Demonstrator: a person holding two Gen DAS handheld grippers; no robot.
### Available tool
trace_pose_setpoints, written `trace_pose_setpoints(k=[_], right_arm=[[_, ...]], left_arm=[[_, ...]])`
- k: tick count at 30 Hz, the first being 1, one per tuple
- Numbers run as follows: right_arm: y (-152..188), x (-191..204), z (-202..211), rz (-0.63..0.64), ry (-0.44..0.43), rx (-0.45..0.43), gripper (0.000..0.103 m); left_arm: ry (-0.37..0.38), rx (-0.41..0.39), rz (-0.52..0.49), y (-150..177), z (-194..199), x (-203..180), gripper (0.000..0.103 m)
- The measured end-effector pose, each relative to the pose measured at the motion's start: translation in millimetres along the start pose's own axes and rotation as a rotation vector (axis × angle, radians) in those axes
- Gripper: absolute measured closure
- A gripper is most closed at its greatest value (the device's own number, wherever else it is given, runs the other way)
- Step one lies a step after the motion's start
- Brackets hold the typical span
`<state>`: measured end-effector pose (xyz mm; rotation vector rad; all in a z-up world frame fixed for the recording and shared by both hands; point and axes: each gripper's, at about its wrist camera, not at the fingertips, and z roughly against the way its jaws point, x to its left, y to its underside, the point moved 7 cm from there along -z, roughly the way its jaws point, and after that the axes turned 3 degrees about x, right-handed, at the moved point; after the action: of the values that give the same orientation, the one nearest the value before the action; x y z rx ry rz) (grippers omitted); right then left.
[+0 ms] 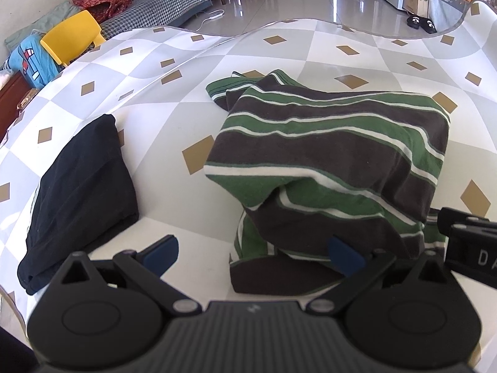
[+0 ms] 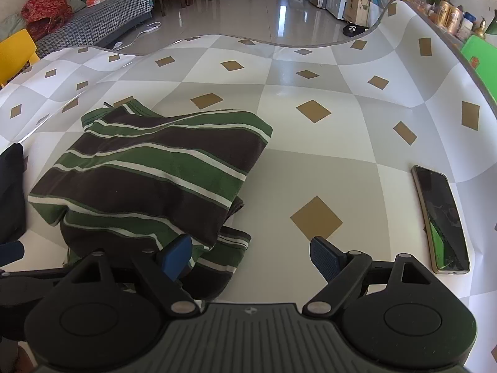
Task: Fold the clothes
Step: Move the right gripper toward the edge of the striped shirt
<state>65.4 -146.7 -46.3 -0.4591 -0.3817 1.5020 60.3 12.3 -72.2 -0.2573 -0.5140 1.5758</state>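
Note:
A green, brown and white striped garment point(image 1: 329, 161) point(image 2: 155, 171) lies folded in a thick bundle on the checked tablecloth. My left gripper point(image 1: 253, 256) is open at the garment's near left corner, its right fingertip point(image 1: 344, 256) against the cloth and nothing held. My right gripper point(image 2: 251, 256) is open at the garment's near right corner; its left fingertip point(image 2: 175, 256) touches the bottom layer, its right fingertip point(image 2: 326, 256) is over bare table. A folded black garment point(image 1: 80, 195) point(image 2: 11, 192) lies to the left.
A phone point(image 2: 441, 217) lies on the table point(image 2: 310, 168) to the right of my right gripper. A yellow chair point(image 1: 71, 37) stands at the table's far left edge. Beyond the table's far edge are a tiled floor, a sofa and a green object point(image 2: 480, 51).

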Motion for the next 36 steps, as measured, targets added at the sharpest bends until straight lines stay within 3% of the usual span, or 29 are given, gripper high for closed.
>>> trace_pose_setpoints(k=[36], right_arm=[[-4.3, 0.8, -0.5, -0.003, 0.002, 0.003, 0.020]], left_arm=[[-0.009, 0.007, 0.005, -0.9, -2.5, -0.9, 0.000]])
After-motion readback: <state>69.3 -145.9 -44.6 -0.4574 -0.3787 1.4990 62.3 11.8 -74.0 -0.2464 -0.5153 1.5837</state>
